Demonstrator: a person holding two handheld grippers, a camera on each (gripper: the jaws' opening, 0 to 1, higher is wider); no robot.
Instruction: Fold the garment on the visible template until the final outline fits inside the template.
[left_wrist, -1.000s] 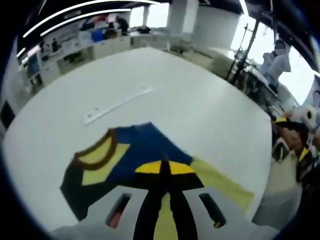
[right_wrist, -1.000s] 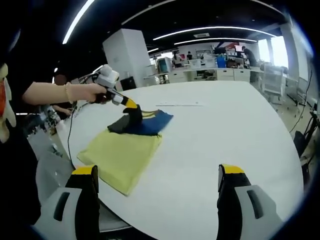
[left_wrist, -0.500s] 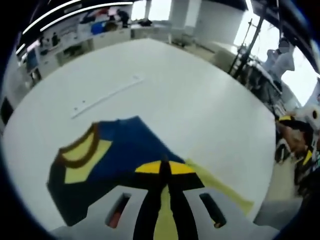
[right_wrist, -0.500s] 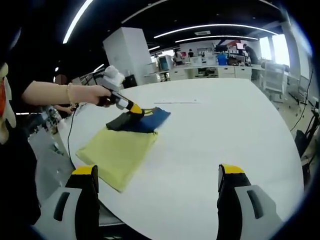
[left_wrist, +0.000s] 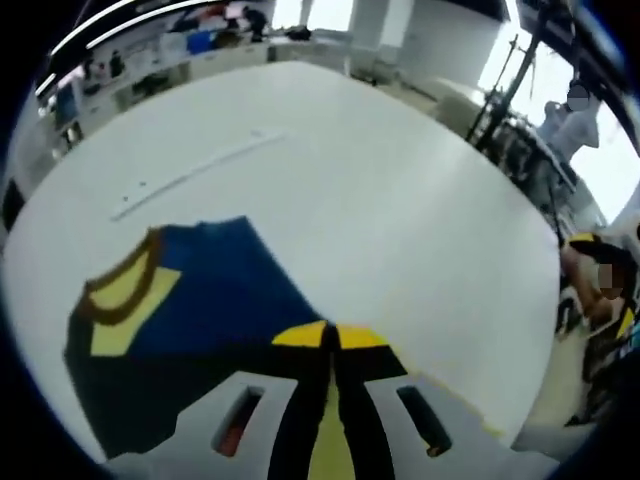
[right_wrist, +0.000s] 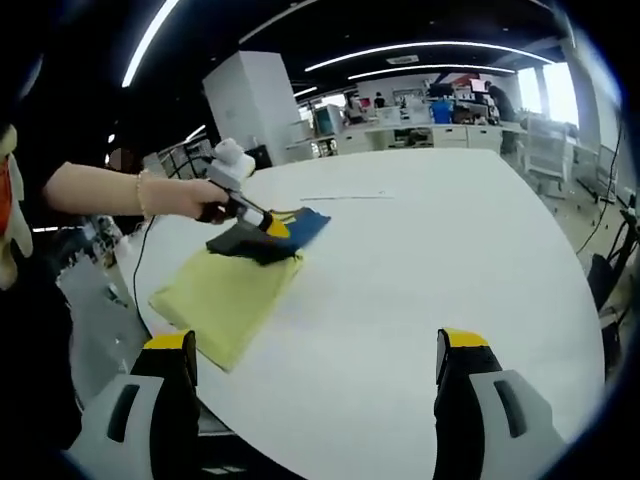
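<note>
The garment (right_wrist: 225, 295) lies near the white table's (right_wrist: 420, 270) left edge, a yellow body with a navy top part (right_wrist: 262, 243) folded onto it. In the right gripper view a hand holds my left gripper (right_wrist: 270, 228), shut on the navy fabric. In the left gripper view my left gripper (left_wrist: 328, 335) has its yellow-tipped jaws pressed together on cloth. Navy fabric (left_wrist: 200, 310) with a yellow, brown-edged collar (left_wrist: 120, 295) spreads to the left there. My right gripper (right_wrist: 315, 375) hangs open over the table's near edge, well apart from the garment.
A thin pale strip (left_wrist: 190, 175) lies on the table beyond the garment, also seen as a strip (right_wrist: 345, 196) in the right gripper view. Desks and shelves (right_wrist: 430, 125) line the far wall. A person (left_wrist: 575, 115) stands beyond the table. White tabletop (left_wrist: 400, 200) stretches past the garment.
My left gripper has dragged the navy collar end further across the yellow body, so the navy fabric looms larger in its view. My right gripper stays open and still.
</note>
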